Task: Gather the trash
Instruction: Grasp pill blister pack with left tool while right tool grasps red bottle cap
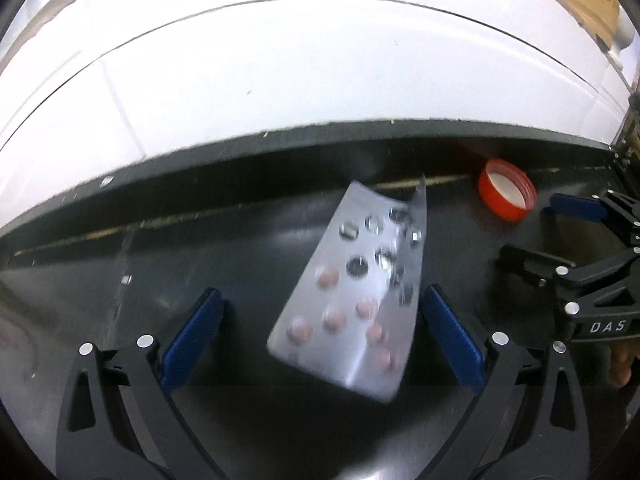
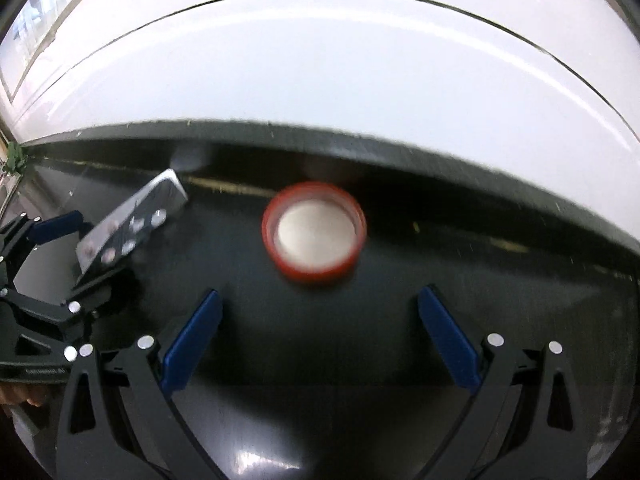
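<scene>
Both hand-held grippers are seen with their blue-padded fingers spread wide and nothing clamped between them, so no piece of trash is judged to have been collected yet, as far as these views show. Largest in the scene is the dark tabletop (image 1: 120,280), which is bounded at its far edge by a white wall (image 1: 320,60); no bin or bag for the trash can be made out in either view. Next in size is the left gripper (image 1: 320,320), which is held low over the table with the silver blister pack (image 1: 352,292) lying lengthwise in the gap between its fingers, touched by neither pad as far as can be told; the pack is blurred, some of its pockets are seen emptied and several pinkish tablets are still seated near its close end. From the right wrist view the same pack (image 2: 132,224) is seen tilted, with its far end raised. The right gripper (image 2: 320,320) is pointed at the red bottle cap (image 2: 314,232), which rests open side up near the wall, ahead of the fingertips and not yet between them. Pack and cap are placed near each other but apart. It is judged that the task stands at its start: each gripper is lined up on one item, and the closing, lifting and carrying away of both items are left to be done.
</scene>
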`<move>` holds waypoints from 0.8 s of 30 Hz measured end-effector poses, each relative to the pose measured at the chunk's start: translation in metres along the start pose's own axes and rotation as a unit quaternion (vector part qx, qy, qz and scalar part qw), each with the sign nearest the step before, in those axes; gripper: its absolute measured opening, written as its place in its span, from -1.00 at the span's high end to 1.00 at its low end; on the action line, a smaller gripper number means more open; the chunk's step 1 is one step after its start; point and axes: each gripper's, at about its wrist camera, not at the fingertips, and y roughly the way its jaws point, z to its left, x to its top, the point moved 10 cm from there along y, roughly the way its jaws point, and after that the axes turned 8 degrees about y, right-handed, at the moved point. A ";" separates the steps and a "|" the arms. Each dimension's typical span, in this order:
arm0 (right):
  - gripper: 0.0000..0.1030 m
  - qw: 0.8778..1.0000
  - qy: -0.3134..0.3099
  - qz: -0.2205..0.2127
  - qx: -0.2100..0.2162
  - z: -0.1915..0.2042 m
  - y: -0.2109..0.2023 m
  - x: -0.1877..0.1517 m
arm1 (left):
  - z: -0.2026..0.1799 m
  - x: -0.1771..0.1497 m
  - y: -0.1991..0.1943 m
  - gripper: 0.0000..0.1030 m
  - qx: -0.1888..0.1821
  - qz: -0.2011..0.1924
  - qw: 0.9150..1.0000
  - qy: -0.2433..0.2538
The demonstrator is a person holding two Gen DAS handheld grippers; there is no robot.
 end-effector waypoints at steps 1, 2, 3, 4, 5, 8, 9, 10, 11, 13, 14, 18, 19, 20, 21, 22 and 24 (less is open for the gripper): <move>-0.82 1.000 -0.001 -0.003 0.001 0.000 0.001 0.003 | 0.000 0.003 0.002 -0.87 0.000 0.000 1.000 0.001; -0.76 1.000 -0.004 -0.006 0.003 0.001 0.002 0.005 | -0.001 0.004 0.003 -0.86 -0.001 0.000 1.000 0.002; -0.67 1.000 -0.006 -0.010 0.006 0.002 0.002 0.008 | -0.002 0.006 0.003 -0.83 -0.002 -0.001 1.000 0.004; -0.62 1.000 -0.007 -0.012 0.007 0.003 0.002 0.010 | -0.003 0.007 0.002 -0.78 -0.003 -0.004 1.000 0.007; -0.45 1.000 -0.006 -0.013 0.008 0.002 0.002 0.013 | -0.005 0.010 0.003 -0.59 -0.004 -0.007 1.000 0.010; 0.04 1.000 -0.002 -0.011 0.009 0.002 0.000 0.017 | -0.010 0.012 -0.004 0.10 -0.007 -0.019 1.000 0.018; 0.05 1.000 -0.003 -0.011 0.008 0.002 0.000 0.016 | -0.011 0.012 -0.006 0.12 -0.007 -0.018 1.000 0.018; 0.05 1.000 -0.003 -0.011 0.007 0.001 -0.001 0.015 | -0.012 0.010 -0.007 0.15 -0.007 -0.017 1.000 0.016; 0.05 1.000 0.001 -0.010 0.006 0.001 -0.003 0.013 | -0.013 0.008 -0.010 0.19 -0.011 -0.016 1.000 0.014; 0.05 1.000 0.006 -0.010 0.006 -0.001 -0.010 0.007 | -0.020 0.015 -0.007 0.21 -0.017 -0.009 1.000 0.002; 0.05 1.000 0.004 -0.013 0.005 0.000 -0.018 0.001 | -0.021 0.012 -0.011 0.21 -0.021 -0.008 1.000 -0.004; 0.05 1.000 -0.005 -0.029 0.007 0.011 -0.058 -0.023 | -0.029 -0.003 -0.036 0.21 -0.007 -0.017 1.000 0.001; 0.05 0.999 -0.009 -0.032 0.010 0.015 -0.070 -0.032 | -0.032 -0.009 -0.047 0.21 -0.007 -0.022 1.000 0.000; 0.05 0.999 -0.012 -0.036 0.010 0.019 -0.084 -0.042 | -0.036 -0.016 -0.058 0.21 -0.004 -0.025 1.000 0.002; 0.05 0.999 -0.013 -0.040 0.013 0.022 -0.098 -0.053 | -0.040 -0.024 -0.070 0.21 0.002 -0.027 1.000 0.007; 0.05 0.999 -0.014 -0.042 0.015 0.026 -0.108 -0.060 | -0.047 -0.029 -0.080 0.21 0.005 -0.031 0.999 0.011; 0.05 0.999 -0.015 -0.045 0.018 0.034 -0.131 -0.083 | -0.062 -0.051 -0.110 0.21 0.012 -0.040 0.999 0.020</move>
